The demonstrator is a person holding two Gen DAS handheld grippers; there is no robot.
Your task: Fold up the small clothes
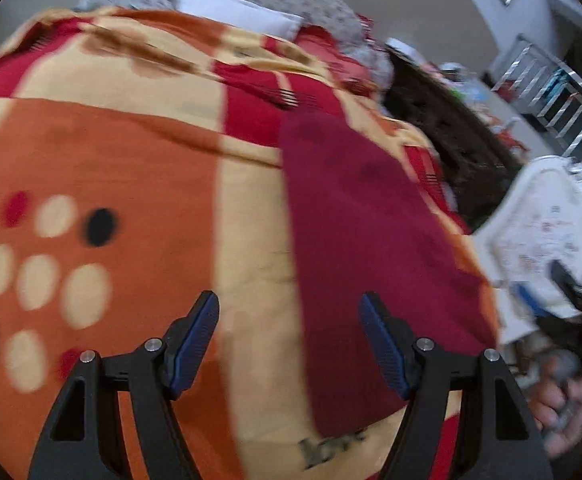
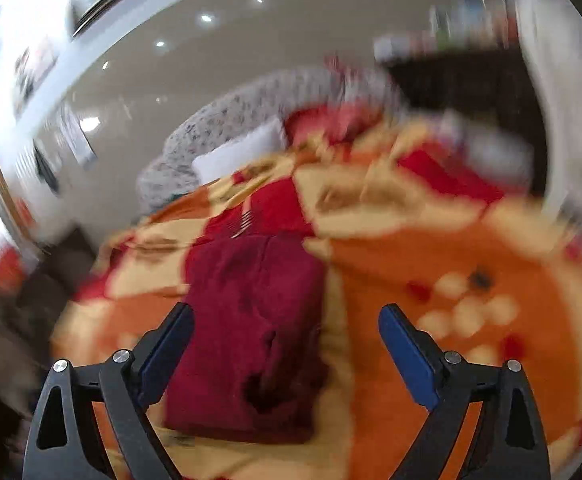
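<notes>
— Where's the cloth?
— The dark red cloth (image 2: 247,340) lies folded flat on the orange patterned bedspread (image 1: 131,168), near its front edge.
— And the tools?
— Left gripper (image 1: 289,344) spread wide, empty; right gripper (image 2: 287,352) spread above the cloth, holding nothing.

My left gripper (image 1: 289,344) had black triangular arms with cut-out windows, silver round screw heads at the joints, and ribbed blue pads (image 1: 195,344) lining each finger's inner face. My right gripper (image 2: 287,356) looked identical: black frame, silver screws, blue pads (image 2: 407,356).
</notes>
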